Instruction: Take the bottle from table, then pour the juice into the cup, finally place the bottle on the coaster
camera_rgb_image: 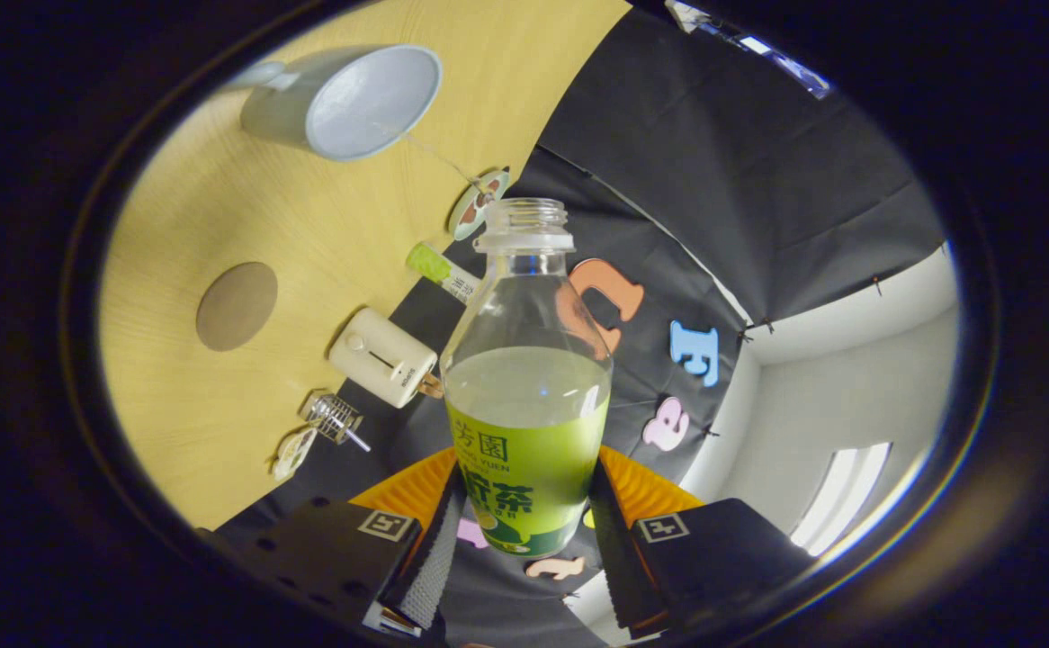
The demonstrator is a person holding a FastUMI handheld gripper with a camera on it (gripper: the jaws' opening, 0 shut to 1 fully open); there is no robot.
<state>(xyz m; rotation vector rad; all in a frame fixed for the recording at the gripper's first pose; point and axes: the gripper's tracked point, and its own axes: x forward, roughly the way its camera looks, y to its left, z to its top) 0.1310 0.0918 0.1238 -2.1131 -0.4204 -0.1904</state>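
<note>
a pale yellow wood-grain table meets the black cloth booth wall. the jaws of the gripper are clamped on the clear uncapped plastic bottle with green label, held off the table, about half full of pale juice. a light blue-grey cup and round brown coaster sit beyond.

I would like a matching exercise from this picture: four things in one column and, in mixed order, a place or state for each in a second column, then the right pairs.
Things
1. bottle
2. cup
3. coaster
4. gripper

Places or states
A. round and flat on the wooden table, nothing on it
B. shut on the labelled lower part of another thing
C. uncapped, about half full of liquid, held between the fingers
D. pale, with a handle, on the table beyond the coaster

Pairs: 1-C, 2-D, 3-A, 4-B
</note>
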